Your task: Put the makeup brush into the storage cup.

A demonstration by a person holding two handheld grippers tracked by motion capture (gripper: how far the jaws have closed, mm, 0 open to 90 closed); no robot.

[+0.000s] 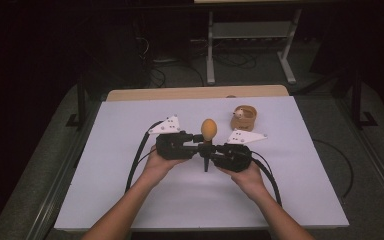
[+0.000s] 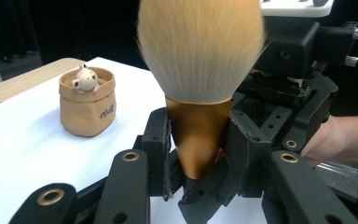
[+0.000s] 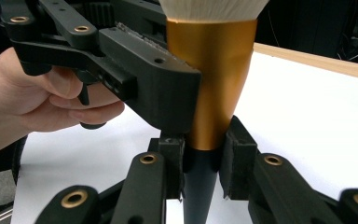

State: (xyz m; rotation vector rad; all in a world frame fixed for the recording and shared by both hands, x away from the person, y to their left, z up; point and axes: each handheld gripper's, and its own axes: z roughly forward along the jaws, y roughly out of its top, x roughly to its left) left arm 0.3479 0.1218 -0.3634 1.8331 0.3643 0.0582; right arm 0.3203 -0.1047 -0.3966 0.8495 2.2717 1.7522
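Observation:
A makeup brush stands upright at the table's middle, with tan bristles (image 1: 208, 128), a copper ferrule (image 2: 198, 135) and a black handle (image 1: 206, 165). My left gripper (image 1: 200, 139) comes in from the left and is shut on the ferrule; its pads (image 2: 161, 140) press the copper cone in the left gripper view. My right gripper (image 1: 213, 148) comes in from the right, just lower. In the right gripper view its pads (image 3: 235, 156) clamp where the ferrule (image 3: 209, 70) meets the black handle (image 3: 199, 186). The left gripper's jaw crosses just above them. The bristles (image 2: 200, 46) rise above both grippers.
A small tan pouch (image 1: 243, 118) with a little animal figure in it (image 2: 86, 77) stands at the back right of the white table (image 1: 130, 200). A wooden strip (image 1: 180, 93) runs along the far edge. Black cables (image 1: 137, 160) trail back from both grippers.

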